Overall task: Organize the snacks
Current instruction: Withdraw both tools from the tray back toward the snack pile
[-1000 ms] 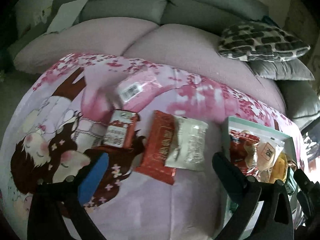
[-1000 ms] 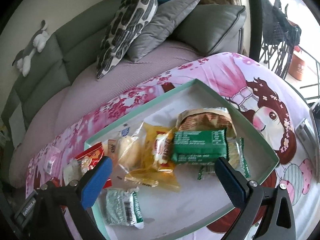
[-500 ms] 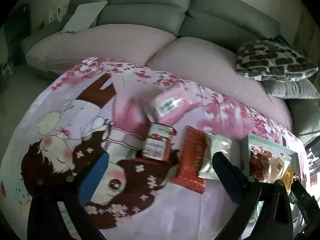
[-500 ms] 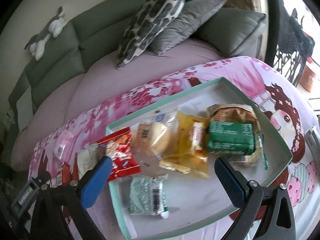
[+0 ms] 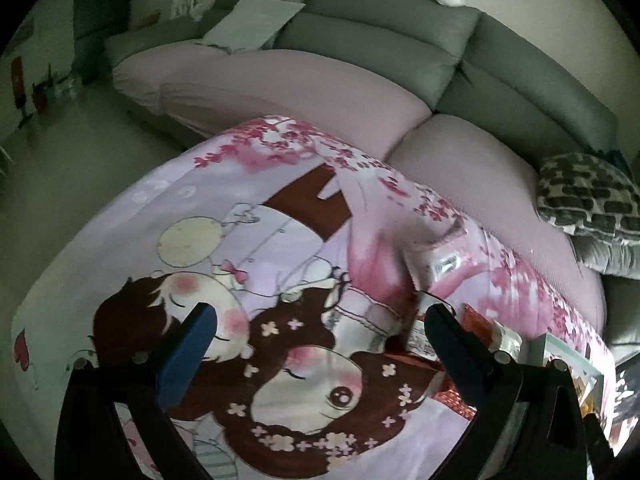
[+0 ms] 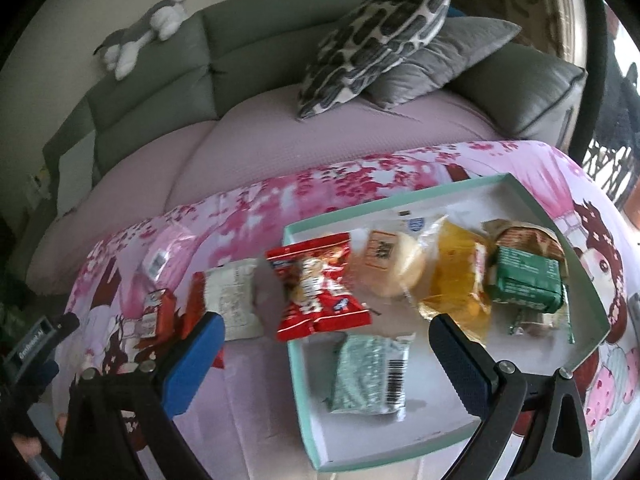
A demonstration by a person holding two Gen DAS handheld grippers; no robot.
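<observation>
Left wrist view: right tong finger (image 5: pixel 460 344) covers most of the small red packet (image 5: pixel 420 334) and red wrapper (image 5: pixel 476 320); teal tray (image 5: pixel 560 350) cut off by rig and frame edge. Pink packet (image 5: pixel 444 266) blurred, label unreadable. Right wrist view: left tong finger (image 6: pixel 192 356) hides the lower end of the red wrapper (image 6: pixel 194 300); print on red snack bag (image 6: pixel 316 284) smeared.

A home living room: a grey sofa (image 6: pixel 168 92) with cushions (image 6: pixel 372 40), a plush toy (image 6: pixel 140 36), and a cartoon-print cloth (image 5: pixel 280 280).
</observation>
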